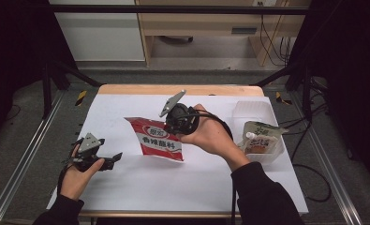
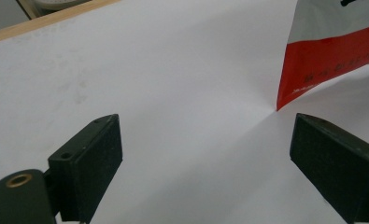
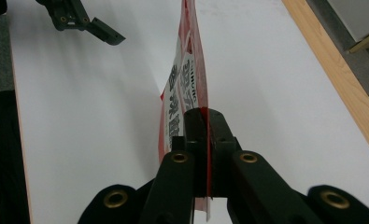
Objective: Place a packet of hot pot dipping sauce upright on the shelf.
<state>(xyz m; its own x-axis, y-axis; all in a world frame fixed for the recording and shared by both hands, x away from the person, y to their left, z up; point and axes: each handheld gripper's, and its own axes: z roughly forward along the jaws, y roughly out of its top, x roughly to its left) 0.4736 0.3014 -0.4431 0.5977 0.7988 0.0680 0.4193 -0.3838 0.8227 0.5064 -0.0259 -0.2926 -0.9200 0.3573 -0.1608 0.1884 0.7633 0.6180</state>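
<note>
Pinching the red-and-white packet (image 1: 158,138) at its right edge, the right hand-held gripper (image 3: 205,154) has its jaws clamped tight on it, holding it up on edge near the middle of the white counter (image 1: 140,187). Left hand-held gripper (image 1: 111,161) sits over at about 8 o'clock, jaws wide apart, nothing in them, just beside the packet's bottom corner.

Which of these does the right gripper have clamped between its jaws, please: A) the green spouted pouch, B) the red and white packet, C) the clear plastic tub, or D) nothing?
B: the right gripper has its jaws shut on the edge of the red and white packet.
</note>
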